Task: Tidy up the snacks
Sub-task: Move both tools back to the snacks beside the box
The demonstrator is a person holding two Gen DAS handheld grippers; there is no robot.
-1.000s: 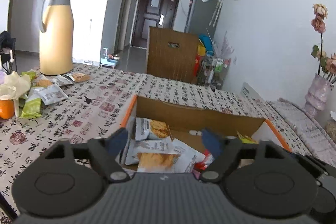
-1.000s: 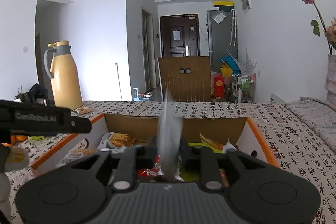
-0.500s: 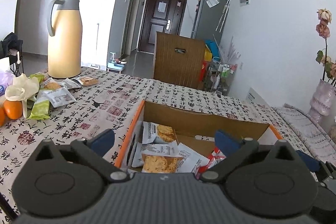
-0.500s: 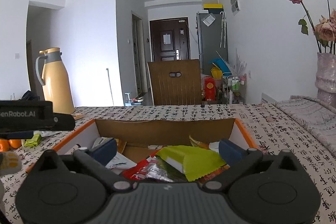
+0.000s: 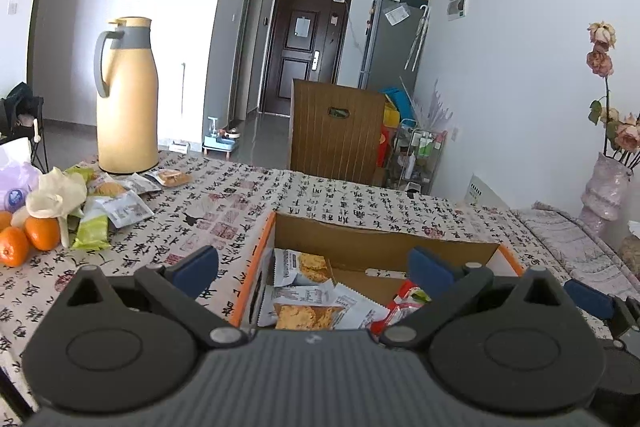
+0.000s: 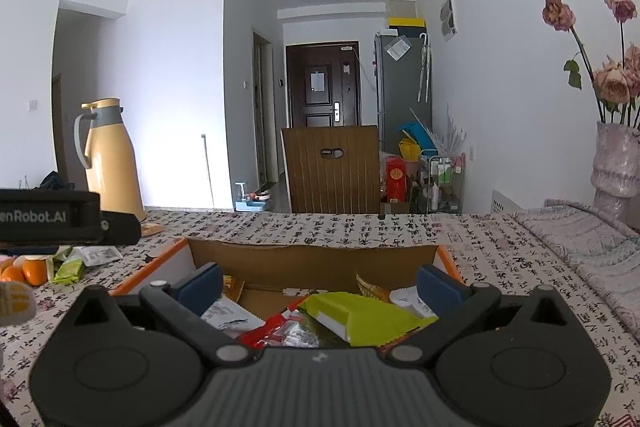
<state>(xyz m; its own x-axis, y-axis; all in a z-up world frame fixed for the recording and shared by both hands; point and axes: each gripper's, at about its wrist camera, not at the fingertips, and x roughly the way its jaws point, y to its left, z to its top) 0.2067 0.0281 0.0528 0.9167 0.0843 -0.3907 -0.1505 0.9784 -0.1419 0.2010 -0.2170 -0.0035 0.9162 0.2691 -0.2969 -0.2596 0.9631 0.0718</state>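
An open cardboard box (image 5: 384, 245) with orange edges sits on the table and holds several snack packets, among them cracker packets (image 5: 304, 269) and a red one (image 5: 400, 307). My left gripper (image 5: 314, 267) is open and empty above the box's near left corner. My right gripper (image 6: 320, 285) is open and empty above the box (image 6: 312, 259), over a green packet (image 6: 360, 319) lying inside. More snack packets (image 5: 116, 207) lie loose on the table at the left.
A tall yellow thermos (image 5: 126, 99) stands at the table's far left. Oranges (image 5: 24, 243) and a bag lie at the left edge. A vase with dried roses (image 6: 616, 163) stands at the right. A wooden chair back (image 5: 336, 133) is behind the table.
My right gripper has opened and let go of the green packet, which now lies in the box. My left gripper has opened wider and pulled back and up from the box.
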